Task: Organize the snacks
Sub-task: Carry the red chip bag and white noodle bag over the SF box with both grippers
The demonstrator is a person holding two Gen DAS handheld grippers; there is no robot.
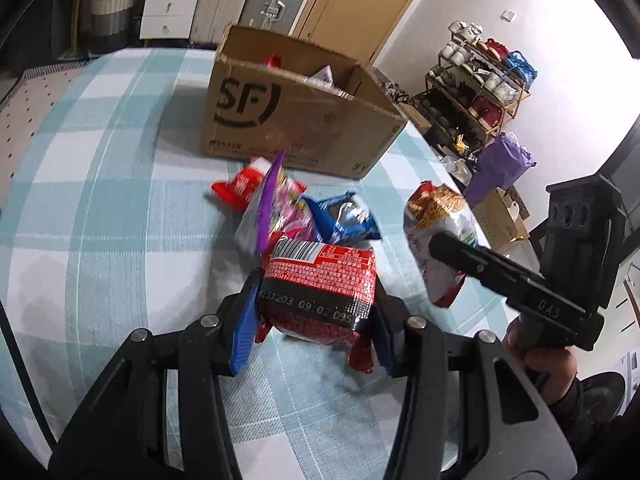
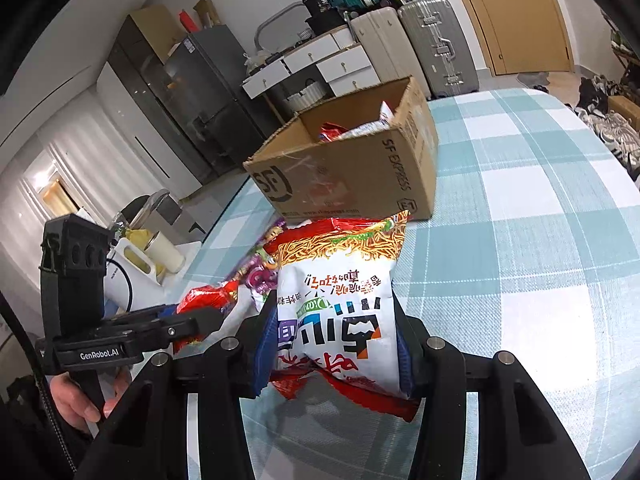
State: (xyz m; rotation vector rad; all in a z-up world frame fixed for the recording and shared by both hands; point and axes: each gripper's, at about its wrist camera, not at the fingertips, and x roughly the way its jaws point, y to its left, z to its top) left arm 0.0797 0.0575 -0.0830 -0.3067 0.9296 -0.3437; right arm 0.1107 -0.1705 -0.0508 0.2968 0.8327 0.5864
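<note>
Left gripper [image 1: 318, 312] is pinching a red packet [image 1: 320, 280] between its blue pads, barcode end pointing away, the packet lifted just clear of the checked cloth; right gripper [image 2: 336, 344] is clamped on a white noodle-snack bag [image 2: 338, 304] whose red bottom seam hangs out under the jaws. Both loads look secure, so the step in hand, as I judge it, is carrying them over to the box, and the grip should simply be kept firm: these are air-filled bags, and squeezing harder risks a pop while easing off lets them slide. Just beyond the left gripper lies the loose pile still on the desk [image 1: 100, 184]: a purple-edged pink packet [image 1: 280, 208], a blue packet [image 1: 344, 220] and a small red one [image 1: 240, 188], all touching or overlapping. Lift high enough to pass over that pile without dragging it. Farther back stands the open cardboard box [image 1: 296, 116], already holding a few packets. Bring each bag above the near wall before lowering, one hand at a time so the grippers do not crowd the opening, and release only once the bag is inside the rim.
</note>
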